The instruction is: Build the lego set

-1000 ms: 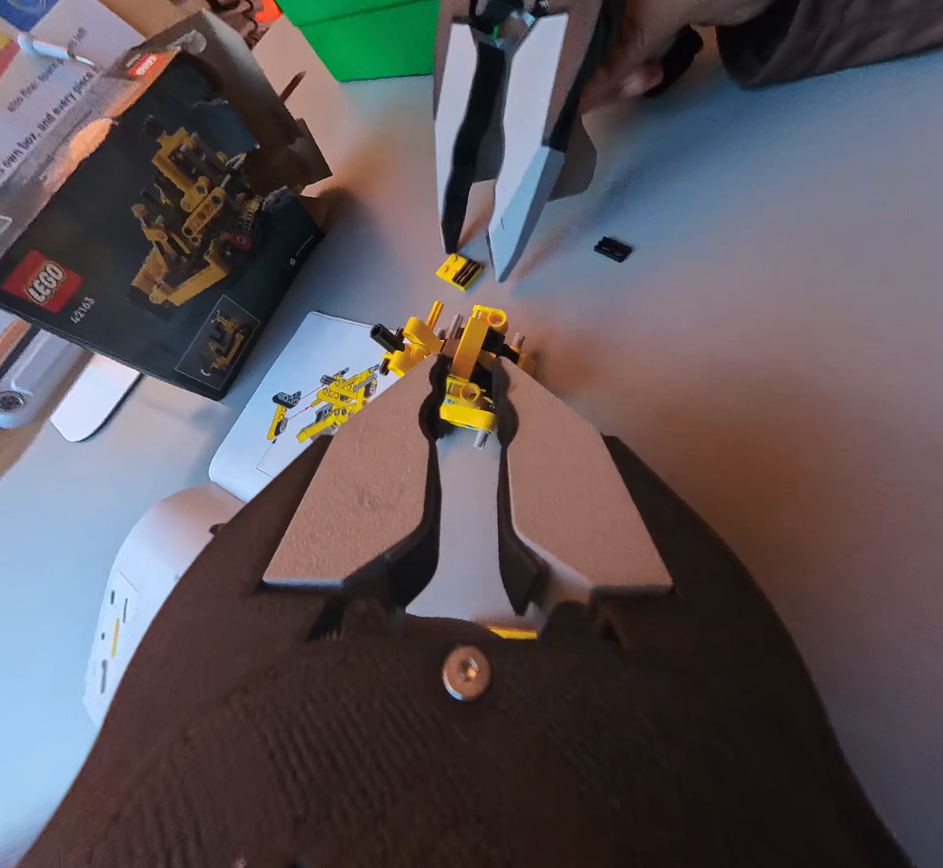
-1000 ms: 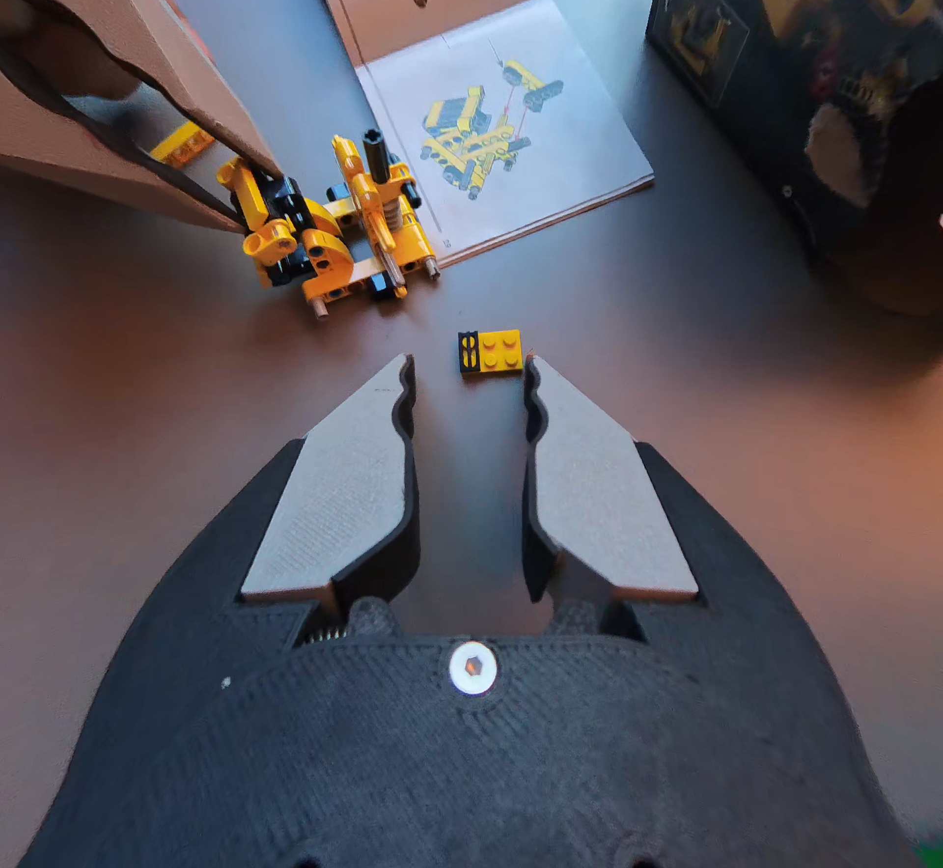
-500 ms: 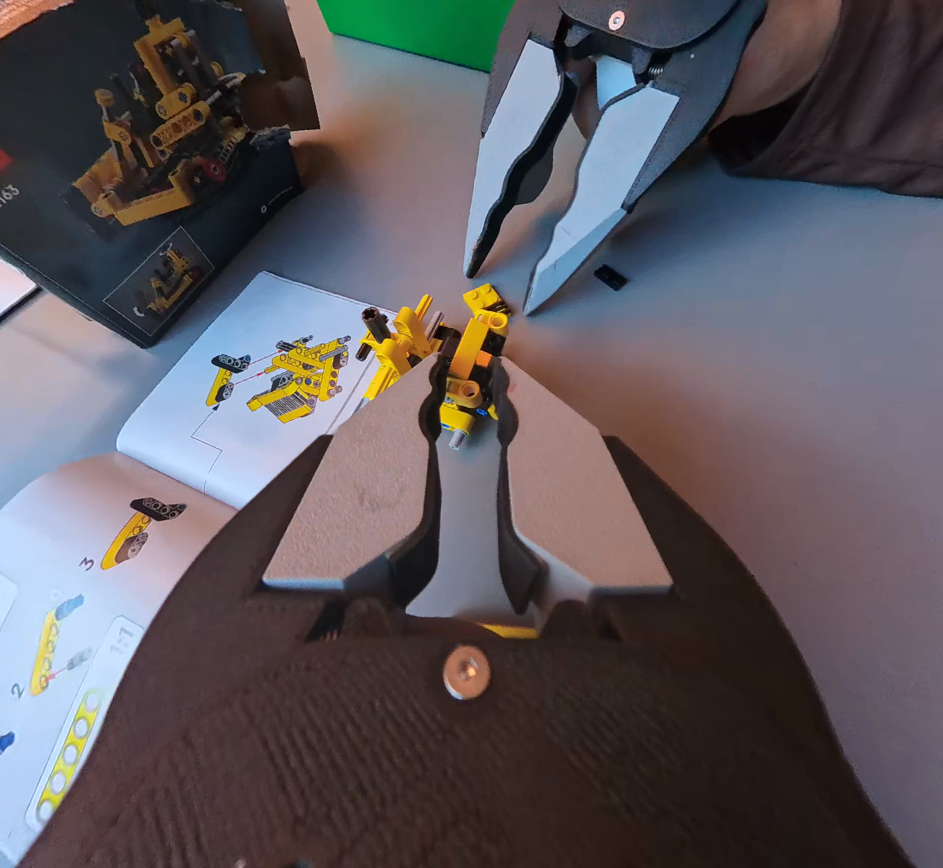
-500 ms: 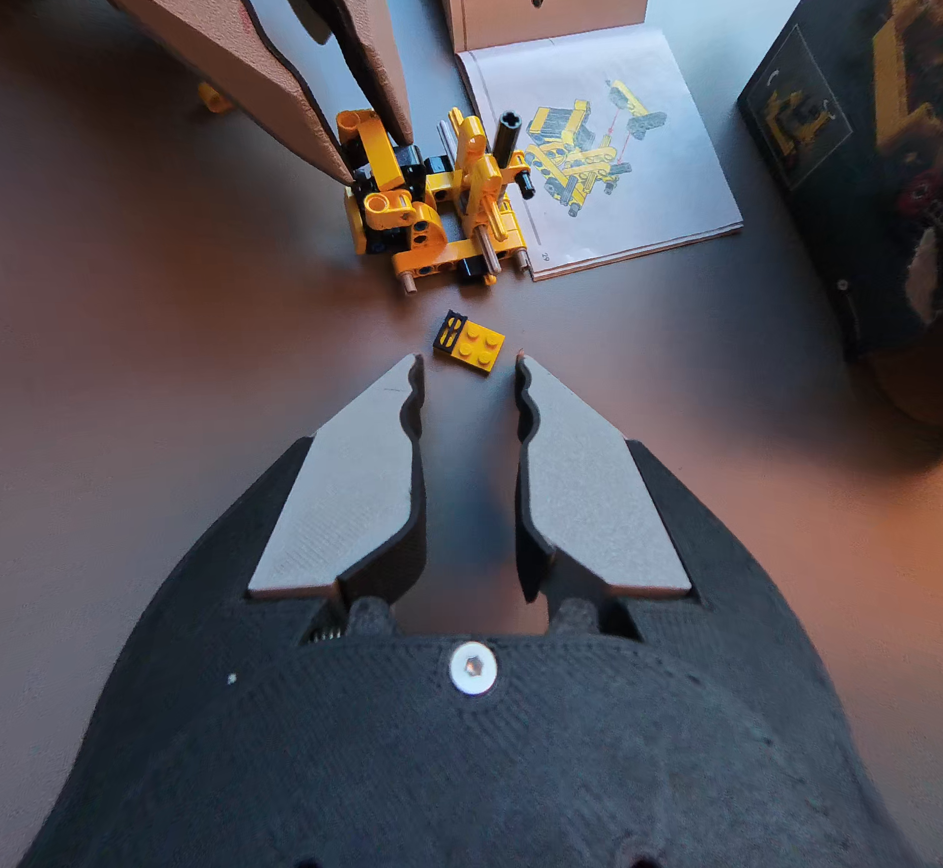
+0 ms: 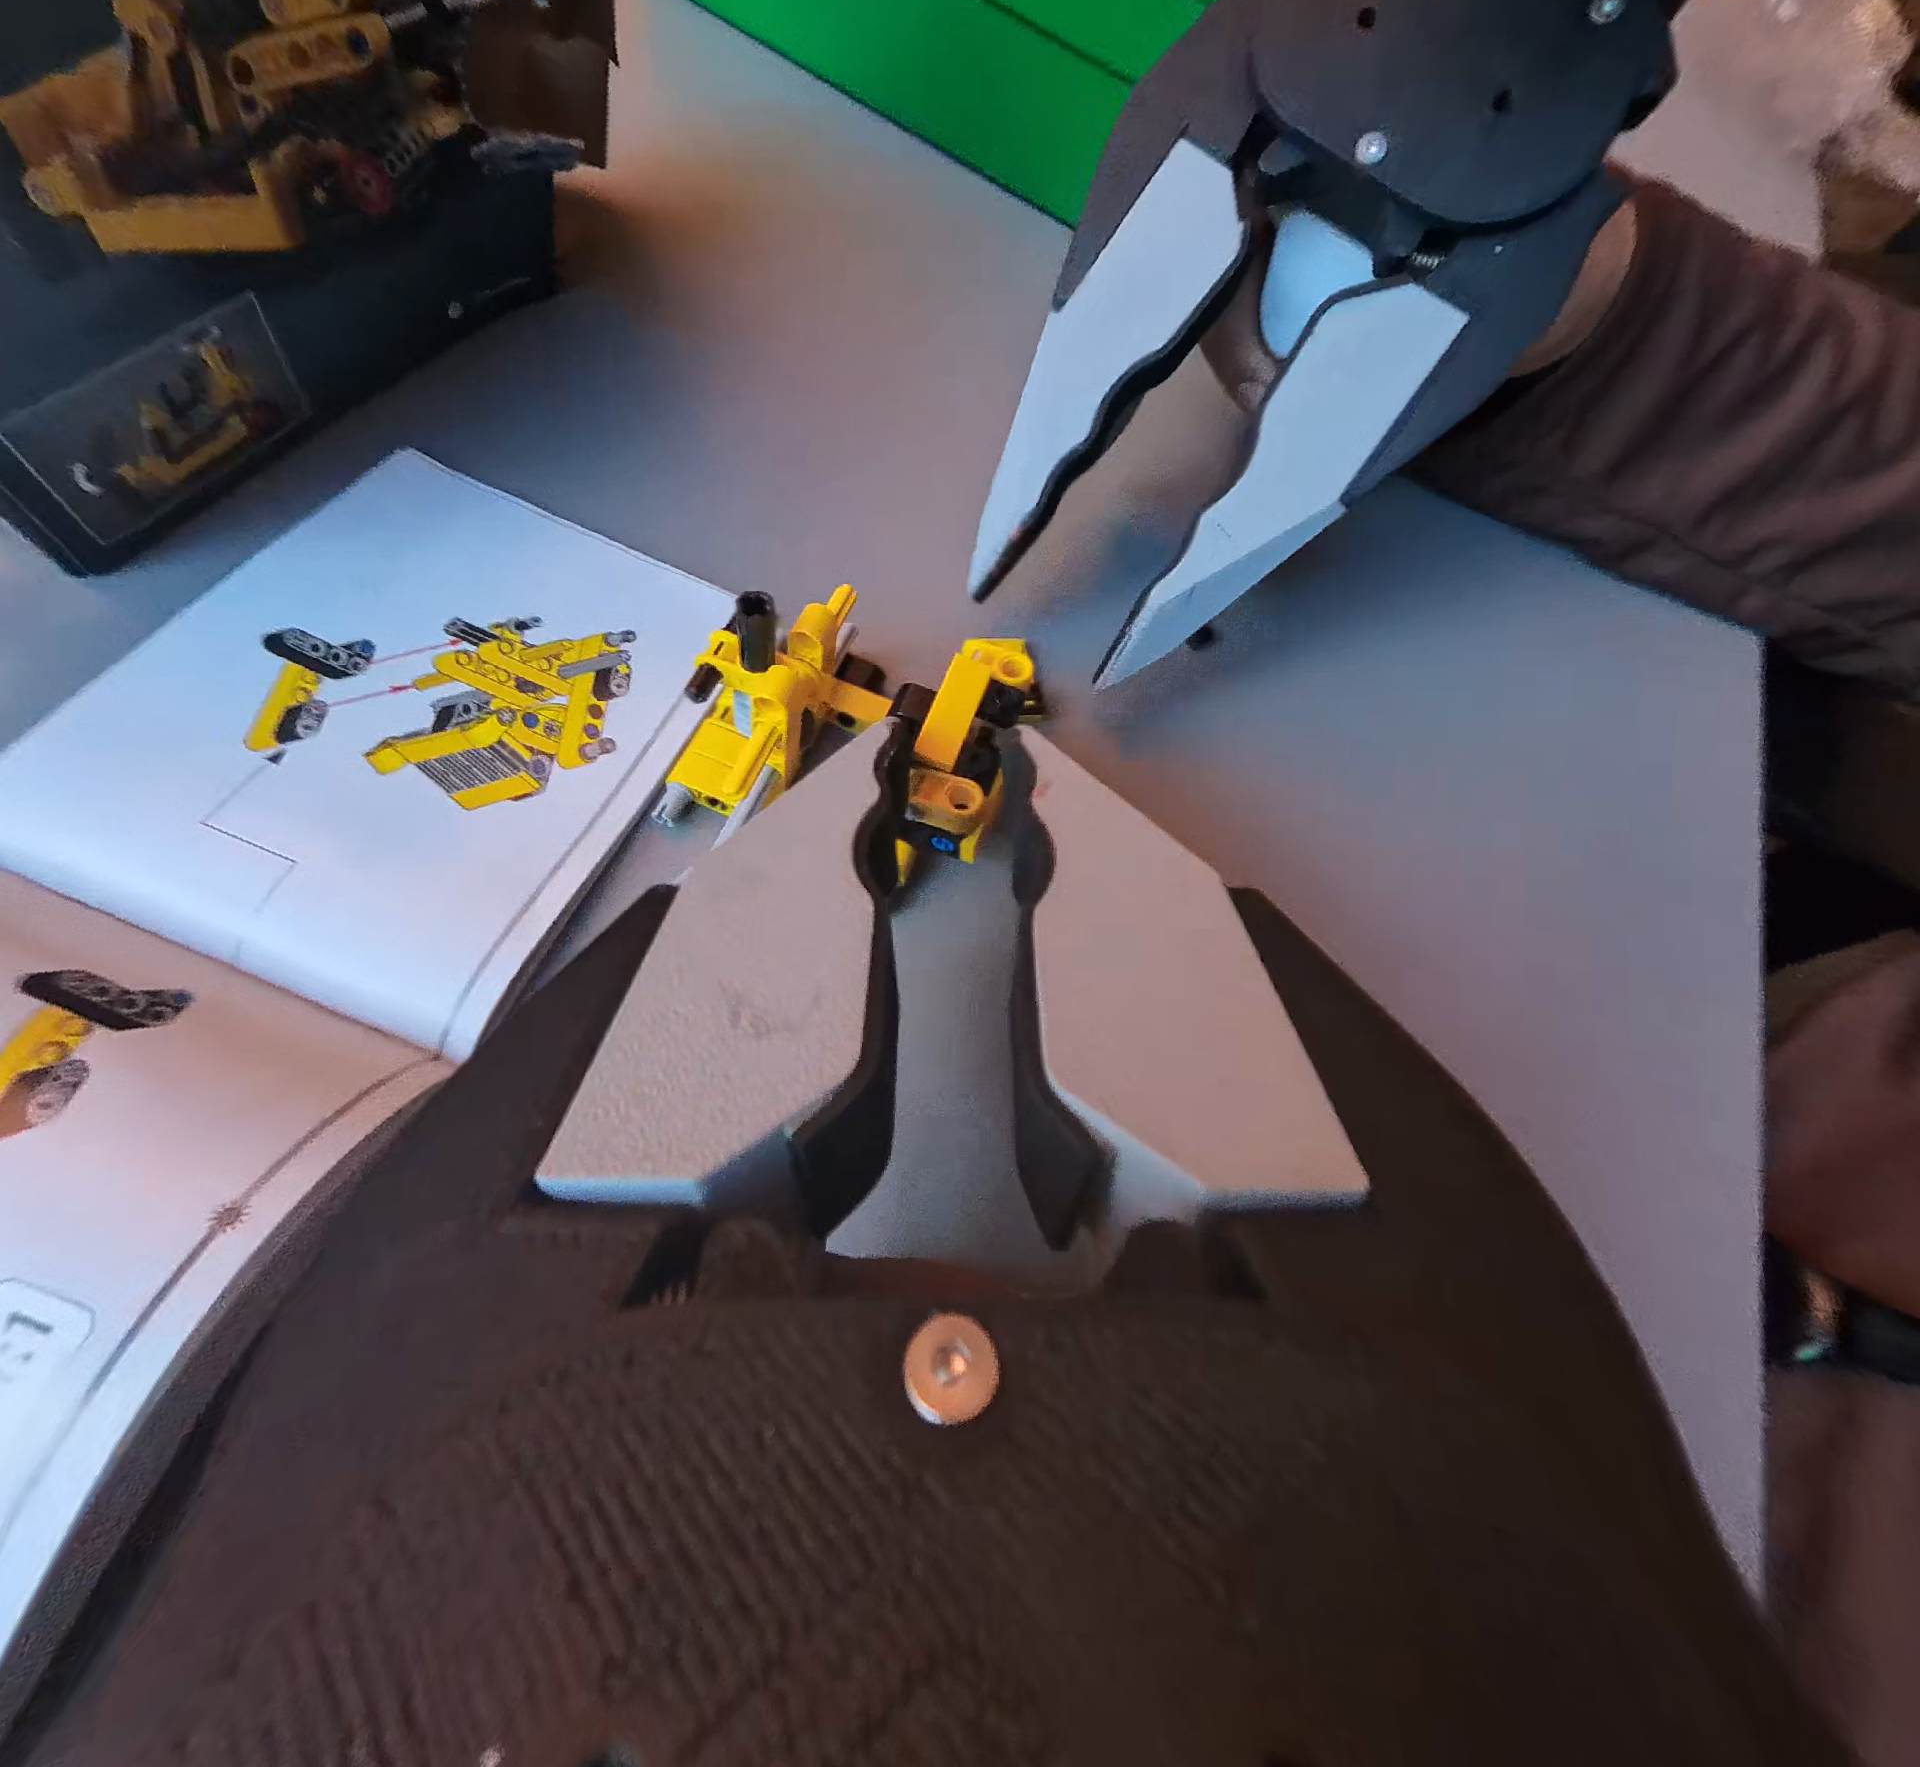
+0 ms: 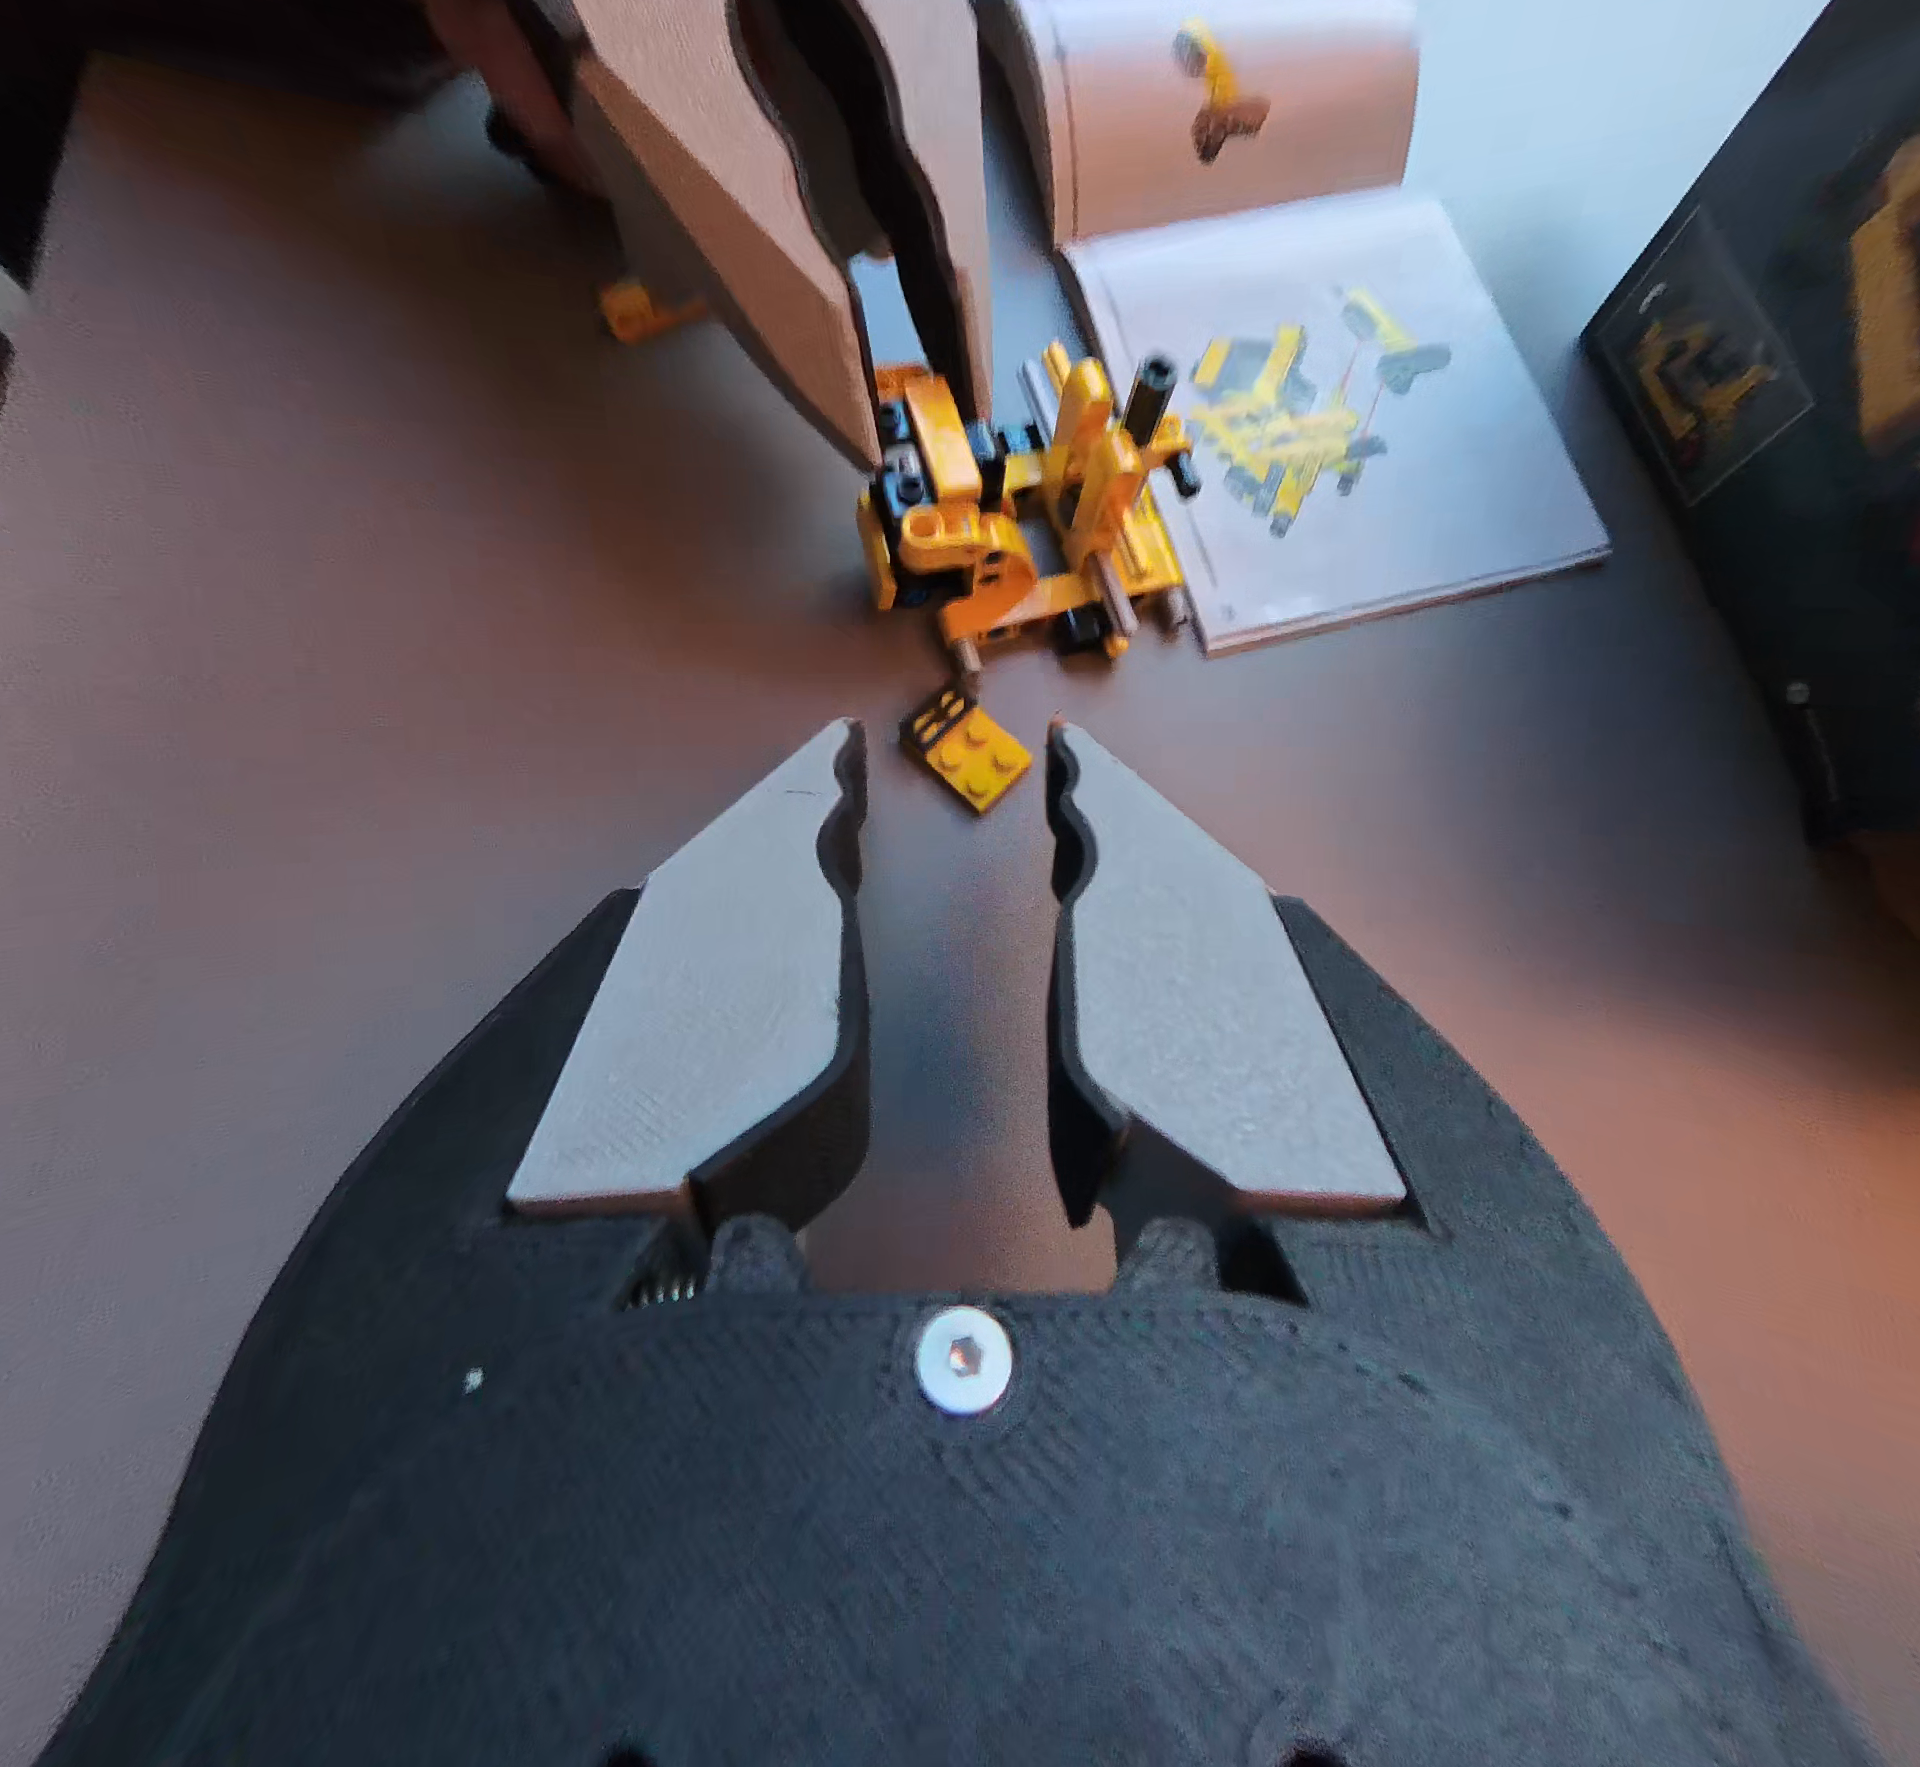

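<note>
our left gripper (image 5: 940, 761) is nearly closed, its tips pinching the near end of the yellow-and-black lego assembly (image 5: 831, 709) and pinning it to the grey table (image 5: 1403, 834); the rest of the build sticks out past the tips, right beside the edge of the open instruction booklet (image 5: 364, 730). our right gripper (image 6: 956, 751) is spread apart and holds nothing — its tips straddle a small yellow plate with a black grille piece (image 6: 966, 746) lying flat on the table, tilted, just short of the assembly (image 6: 1013, 522). the fingers don't look to be touching the plate yet, though blur makes that hard to call.

further out: the set's dark box (image 6: 1787, 470) stands at the far side of the booklet, a loose yellow bit (image 6: 634, 309) sits behind the left gripper's fingers in the right wrist view, and green bins (image 5: 935, 3) are at the back. a person's sleeve (image 5: 1714, 470) shows behind the right gripper.

we judge the step in hand is picking up that plate to add it to the build, with the left steadying. next move calls for lowering a touch, squaring the jaws to the plate's skewed edges, then closing — it's thin and flat, so it may slip or skid away.
</note>
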Demonstrator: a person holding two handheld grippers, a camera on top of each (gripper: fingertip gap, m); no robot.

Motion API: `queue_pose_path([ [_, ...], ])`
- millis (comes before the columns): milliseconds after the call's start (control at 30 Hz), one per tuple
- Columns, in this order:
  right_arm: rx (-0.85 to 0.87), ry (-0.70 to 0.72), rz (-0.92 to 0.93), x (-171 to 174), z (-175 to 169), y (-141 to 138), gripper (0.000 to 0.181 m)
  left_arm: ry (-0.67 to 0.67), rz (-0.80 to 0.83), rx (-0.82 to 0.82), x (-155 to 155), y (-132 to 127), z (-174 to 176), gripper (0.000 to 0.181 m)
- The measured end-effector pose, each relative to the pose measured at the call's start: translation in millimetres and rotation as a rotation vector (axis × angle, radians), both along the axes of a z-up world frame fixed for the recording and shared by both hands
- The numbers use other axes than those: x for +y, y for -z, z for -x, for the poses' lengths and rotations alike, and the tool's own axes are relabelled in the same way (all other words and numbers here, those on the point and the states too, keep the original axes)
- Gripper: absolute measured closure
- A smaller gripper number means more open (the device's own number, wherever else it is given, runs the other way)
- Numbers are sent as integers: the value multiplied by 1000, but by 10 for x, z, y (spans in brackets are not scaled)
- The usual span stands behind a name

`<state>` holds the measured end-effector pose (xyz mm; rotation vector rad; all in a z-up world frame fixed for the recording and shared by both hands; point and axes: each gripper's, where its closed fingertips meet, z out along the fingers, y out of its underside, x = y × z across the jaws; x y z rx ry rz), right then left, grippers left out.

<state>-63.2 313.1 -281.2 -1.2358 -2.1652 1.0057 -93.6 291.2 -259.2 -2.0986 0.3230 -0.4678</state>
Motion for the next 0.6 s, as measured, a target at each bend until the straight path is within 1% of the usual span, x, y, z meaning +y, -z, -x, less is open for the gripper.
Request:
queue_pose_path([
  [67, 61, -3, 41, -62, 55, -128, 146, 2, 11, -40, 0, -8, 7, 167],
  [133, 94, -7, 37, -109, 92, -177, 147, 5, 12, -35, -1, -4, 1, 167],
  [233, 64, -7, -29, -109, 90, -75, 151, 5, -3, -5, 8, -4, -6, 167],
  [300, 44, 20, -49, -86, 120, -12, 154, 2, -16, 13, 18, -5, 3, 167],
  [467, -28, 65, 18, -221, 225, 82, 159, -10, -31, 15, 38, -25, 32, 167],
  [600, -59, 126, 93, -231, 278, 71, 155, -28, -41, 15, 52, -39, 63, 167],
])
